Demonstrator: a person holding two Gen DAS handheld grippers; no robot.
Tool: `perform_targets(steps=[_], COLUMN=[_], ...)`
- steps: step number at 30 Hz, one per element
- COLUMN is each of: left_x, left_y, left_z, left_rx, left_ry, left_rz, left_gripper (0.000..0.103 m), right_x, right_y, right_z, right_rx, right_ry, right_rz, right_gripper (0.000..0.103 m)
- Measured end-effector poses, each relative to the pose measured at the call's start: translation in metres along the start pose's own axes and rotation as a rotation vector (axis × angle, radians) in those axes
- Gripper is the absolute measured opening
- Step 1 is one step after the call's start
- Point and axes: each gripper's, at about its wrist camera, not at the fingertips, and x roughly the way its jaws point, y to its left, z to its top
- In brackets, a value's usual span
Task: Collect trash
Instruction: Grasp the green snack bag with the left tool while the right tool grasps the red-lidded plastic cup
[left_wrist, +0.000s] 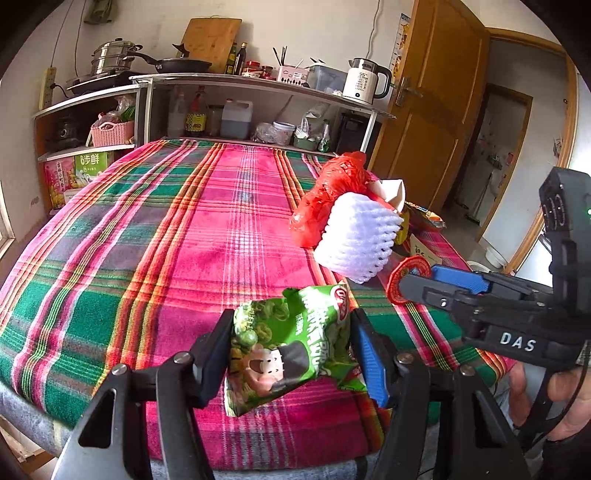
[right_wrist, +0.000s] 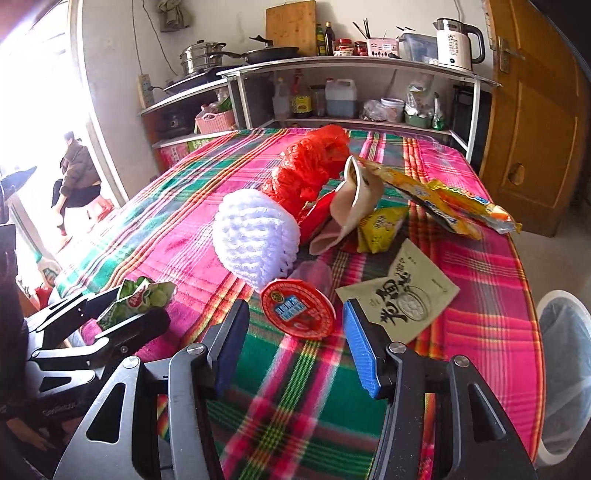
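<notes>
My left gripper (left_wrist: 291, 325) is shut on a green snack bag (left_wrist: 288, 350), which it holds just above the near edge of the plaid-covered table (left_wrist: 147, 240). The right wrist view shows that gripper (right_wrist: 129, 310) and bag (right_wrist: 144, 295) at the lower left. My right gripper (right_wrist: 295, 347) is open, with a round red cup lid (right_wrist: 297, 314) lying on the cloth just ahead of its tips. From the left wrist view it (left_wrist: 421, 280) reaches in from the right beside the lid (left_wrist: 397, 284). Behind the lid lie a white foam net (right_wrist: 255, 240) and a red plastic bag (right_wrist: 310, 166).
More litter lies at the table's right: a crumpled paper cup (right_wrist: 354, 199), yellow wrappers (right_wrist: 450, 199), a beige sachet (right_wrist: 402, 295). A lined white bin (right_wrist: 565, 369) stands off the right edge. Kitchen shelves (left_wrist: 258, 110) back the table. A person (right_wrist: 77, 173) bends in the doorway.
</notes>
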Motion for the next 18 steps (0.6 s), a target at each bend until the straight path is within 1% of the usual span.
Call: perform_targets(steps=[5, 9, 10, 11, 18], left_x=[0.0, 0.002, 0.003, 0.003, 0.003], left_y=[0.006, 0.009, 0.009, 0.009, 0.005], left_z=[0.001, 0.003, 0.003, 0.003, 0.005], left_rx=[-0.011, -0.015, -0.015, -0.015, -0.005], left_ry=[-0.003, -0.002, -0.001, -0.001, -0.002], left_rz=[-0.005, -0.011, -0.012, -0.013, -0.021], left_gripper=[0.064, 0.064, 0.064, 0.064, 0.064], right_x=[0.01, 0.013, 0.013, 0.013, 0.0], right_y=[0.001, -0.004, -0.004, -0.006, -0.009], right_z=[0.003, 0.004, 0.005, 0.005, 0.004], right_rx=[0.004, 0.036, 0.04, 0.044, 0.053], right_ry=[0.014, 0.02, 0.023, 0.027, 0.013], right_rz=[-0.019, -0.042, -0.041, -0.041, -0.038], right_gripper=[0.054, 0.053, 0.051, 0.046, 0.046])
